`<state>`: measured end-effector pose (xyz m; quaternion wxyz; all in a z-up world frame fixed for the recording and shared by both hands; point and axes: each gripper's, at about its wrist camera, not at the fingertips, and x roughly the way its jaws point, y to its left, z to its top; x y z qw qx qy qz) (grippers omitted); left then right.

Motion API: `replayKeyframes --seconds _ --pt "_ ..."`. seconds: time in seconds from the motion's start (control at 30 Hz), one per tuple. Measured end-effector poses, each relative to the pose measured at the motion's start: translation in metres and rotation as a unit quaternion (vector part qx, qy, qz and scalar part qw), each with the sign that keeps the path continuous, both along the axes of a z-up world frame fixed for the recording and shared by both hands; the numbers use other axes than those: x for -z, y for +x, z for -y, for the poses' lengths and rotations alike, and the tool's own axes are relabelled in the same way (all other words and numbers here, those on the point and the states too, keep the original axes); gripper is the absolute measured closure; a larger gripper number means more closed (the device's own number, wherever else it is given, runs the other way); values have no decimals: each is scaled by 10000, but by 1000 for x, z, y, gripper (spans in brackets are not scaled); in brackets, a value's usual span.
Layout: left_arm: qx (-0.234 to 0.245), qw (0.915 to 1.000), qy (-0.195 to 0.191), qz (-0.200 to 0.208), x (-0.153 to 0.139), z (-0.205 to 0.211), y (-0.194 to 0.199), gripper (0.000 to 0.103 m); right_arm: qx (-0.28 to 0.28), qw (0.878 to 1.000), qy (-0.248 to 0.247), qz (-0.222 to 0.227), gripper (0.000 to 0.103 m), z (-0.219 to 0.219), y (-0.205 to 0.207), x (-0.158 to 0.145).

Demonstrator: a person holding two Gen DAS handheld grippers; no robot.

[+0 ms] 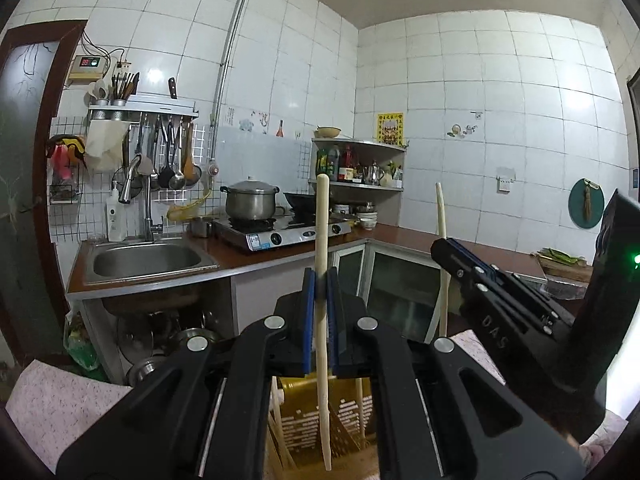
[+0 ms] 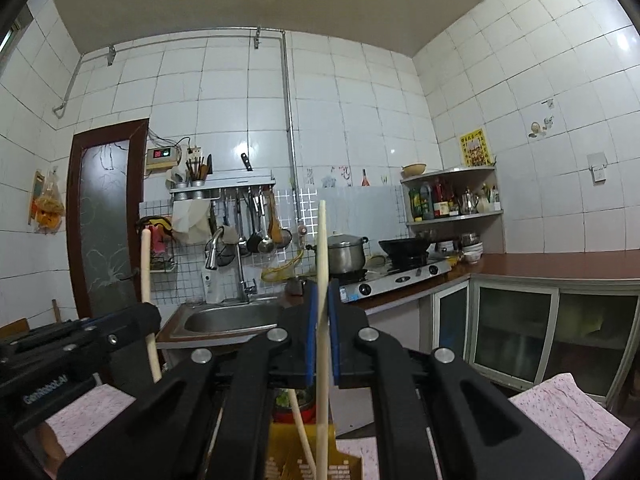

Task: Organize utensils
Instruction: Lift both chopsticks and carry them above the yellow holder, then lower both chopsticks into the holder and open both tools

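1. The left gripper point(image 1: 320, 286) is clamped on a pale wooden chopstick point(image 1: 322, 216), its blue pads point(image 1: 307, 320) pressing the stick from both sides. The stick stands nearly upright, its blunt end well above the jaws and its tapered end hanging below them.
2. The right gripper point(image 2: 323, 304) is likewise closed tight on a second chopstick point(image 2: 322, 240), also close to upright, with its upper end rising against the tiled wall.
3. In the left wrist view the right gripper point(image 1: 448, 248) shows to the right, its stick point(image 1: 441, 212) poking up above it. In the right wrist view the left gripper point(image 2: 150, 314) sits at the left with its stick point(image 2: 145, 264).
4. Below both claws, near the cameras, is a gold-coloured perforated holder point(image 1: 348, 412) with more pale sticks leaning in it. The tips of the held sticks hang over it; whether they touch it I cannot tell.
5. A pink speckled cloth point(image 2: 568, 412) covers the near surface on either side.
6. Farther off, a steel sink point(image 1: 148, 260) sits at the left of the brown counter point(image 1: 404, 236), with a gas stove point(image 1: 280, 232) to its right carrying a lidded steel pot point(image 1: 250, 200) and a dark wok point(image 1: 302, 200).
7. Ladles and spatulas hang from a wall rack point(image 1: 144, 106) above the sink; a corner shelf point(image 1: 360, 144) holds bottles.
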<state>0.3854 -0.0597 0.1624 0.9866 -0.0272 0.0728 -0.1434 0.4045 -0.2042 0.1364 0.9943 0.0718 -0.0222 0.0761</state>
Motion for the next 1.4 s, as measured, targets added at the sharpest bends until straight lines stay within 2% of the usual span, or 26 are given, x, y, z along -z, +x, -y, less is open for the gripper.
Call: replayKeyframes --seconds 0.3,0.7,0.93,1.2,1.23,1.27,1.37,1.4 --pt "-71 9999 79 29 29 -1 28 99 156 9997 -179 10 97 -6 18 23" --pt "-118 9998 149 -45 71 -4 37 99 161 9992 -347 -68 97 -10 16 54" --pt "-80 9995 234 -218 90 -2 34 99 104 9980 -573 -252 97 -12 1 79" --pt "-146 9981 65 -602 107 -11 28 98 49 9957 -753 -533 97 -13 -18 91" --pt "-149 9978 68 -639 107 -12 26 97 53 9954 -758 -585 97 -11 -21 91" --pt "-157 9977 78 -659 107 -12 24 89 52 9952 -750 -630 97 -10 -23 91" --pt "-234 9975 82 -658 101 -17 11 59 89 9938 -793 -775 95 -6 -30 86" --pt "-257 9976 65 -641 98 -20 6 51 100 9932 -819 -818 86 -4 -34 83"
